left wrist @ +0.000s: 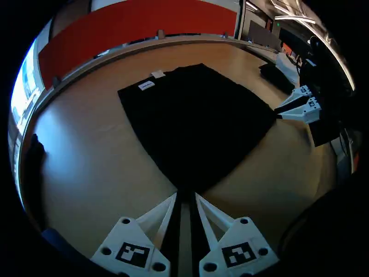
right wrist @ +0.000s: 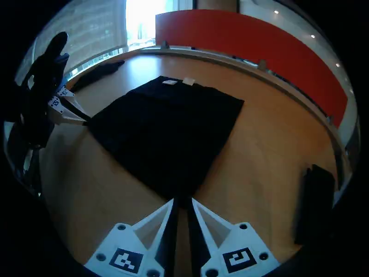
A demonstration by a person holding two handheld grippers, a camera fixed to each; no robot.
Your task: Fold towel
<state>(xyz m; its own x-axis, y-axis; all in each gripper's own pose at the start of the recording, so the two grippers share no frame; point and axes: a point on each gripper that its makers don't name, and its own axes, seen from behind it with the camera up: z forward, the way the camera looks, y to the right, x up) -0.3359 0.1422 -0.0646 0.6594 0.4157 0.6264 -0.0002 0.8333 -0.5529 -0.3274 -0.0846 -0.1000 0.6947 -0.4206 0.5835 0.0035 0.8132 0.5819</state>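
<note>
Wooden tabletop (left wrist: 92,157): broad and curved along its far edge, with a red panel (left wrist: 138,27) standing behind that edge and a bright window (right wrist: 143,18) beyond one end. Black towel (left wrist: 198,120): spread flat near the middle of the tabletop, lying as a diamond with one corner toward each camera. Flat dark object (right wrist: 316,203): rests on the tabletop well apart from the towel, near the rim. A second long dark item (right wrist: 97,74) lies by the window side, also apart from the towel. Left hand-held gripper (left wrist: 187,196): fingers drawn close together, tips meeting on the nearest towel corner, clenched on the cloth at tabletop level. In the right gripper view it appears at the far left, held by a dark-gloved hand (right wrist: 44,87), its tips on the towel's left corner. Right hand-held gripper (right wrist: 182,201): fingers likewise nearly closed, grasping the adjacent towel corner. Two small white labels (left wrist: 146,85) sit at the towel's far corner, one on the cloth, one just beside the edge.
</note>
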